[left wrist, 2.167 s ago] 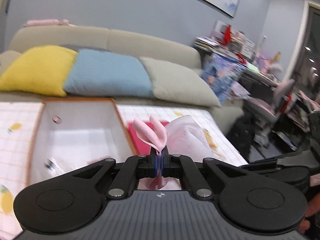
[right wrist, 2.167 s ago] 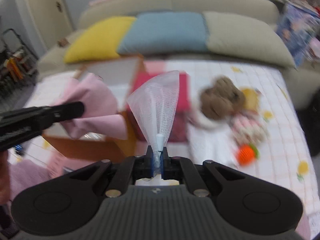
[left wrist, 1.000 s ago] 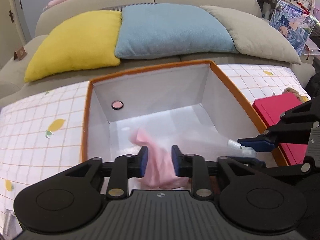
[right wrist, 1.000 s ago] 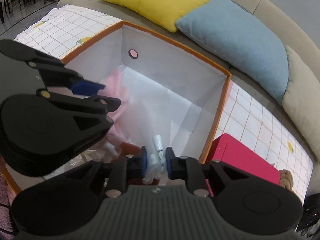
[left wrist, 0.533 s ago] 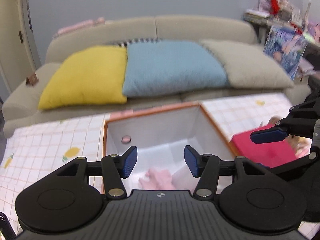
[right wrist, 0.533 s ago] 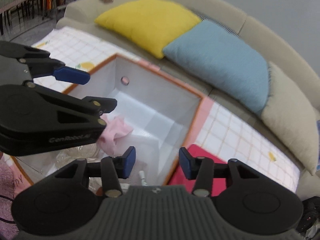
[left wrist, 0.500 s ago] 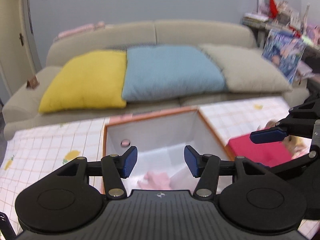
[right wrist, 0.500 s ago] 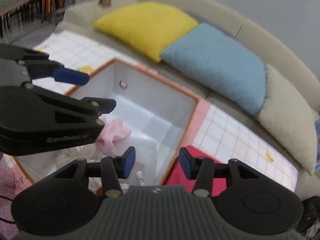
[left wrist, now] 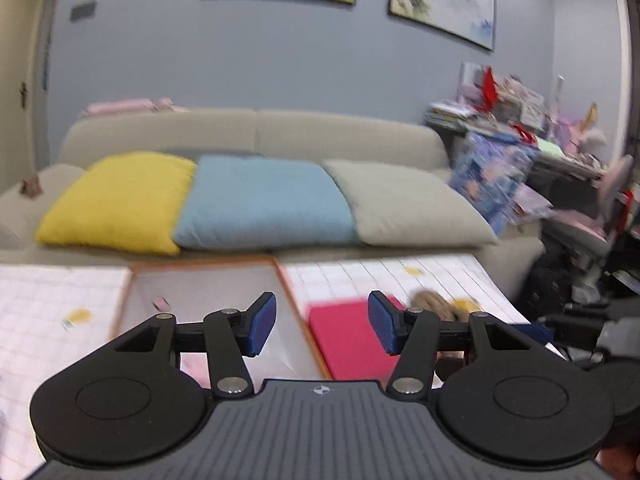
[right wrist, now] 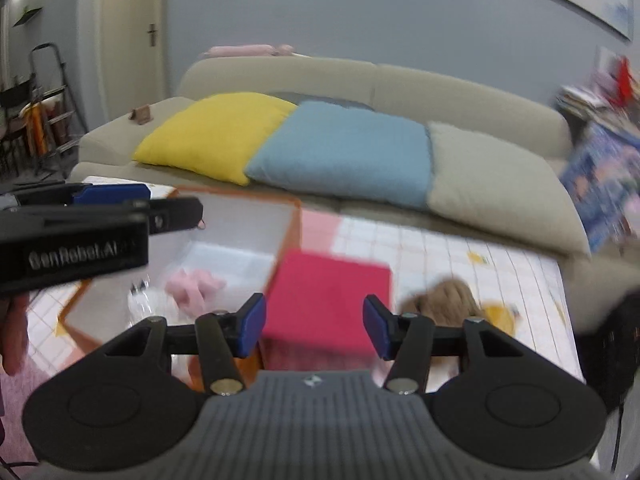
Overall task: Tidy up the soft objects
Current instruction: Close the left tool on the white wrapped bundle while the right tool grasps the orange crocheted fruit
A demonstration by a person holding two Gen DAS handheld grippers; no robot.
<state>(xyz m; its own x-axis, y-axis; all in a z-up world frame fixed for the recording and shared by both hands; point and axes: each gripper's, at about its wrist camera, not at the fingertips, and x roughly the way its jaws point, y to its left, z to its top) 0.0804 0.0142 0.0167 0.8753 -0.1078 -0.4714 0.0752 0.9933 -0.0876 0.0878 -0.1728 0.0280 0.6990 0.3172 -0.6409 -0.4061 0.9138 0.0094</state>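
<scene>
An orange-rimmed white box [right wrist: 240, 224] stands on the checked table; it also shows in the left wrist view [left wrist: 200, 280]. A pink cloth [right wrist: 194, 286] and a clear mesh item [right wrist: 138, 300] lie inside it. A red box [right wrist: 328, 292] stands right of it, also in the left wrist view [left wrist: 352, 336]. A brown plush toy [right wrist: 440, 300] lies right of the red box, also in the left wrist view [left wrist: 434, 304]. My left gripper [left wrist: 322, 326] is open and empty above the boxes. My right gripper [right wrist: 314, 328] is open and empty over the red box.
A beige sofa [left wrist: 256, 132] with yellow [left wrist: 116, 200], blue [left wrist: 264, 208] and grey [left wrist: 412, 208] cushions stands behind the table. A cluttered desk [left wrist: 520, 128] stands at the right. A ladder and shelves [right wrist: 36, 112] stand at the far left.
Both grippers let go of the pink cloth and the mesh item in the box, opened, then rose and swung right toward the red box.
</scene>
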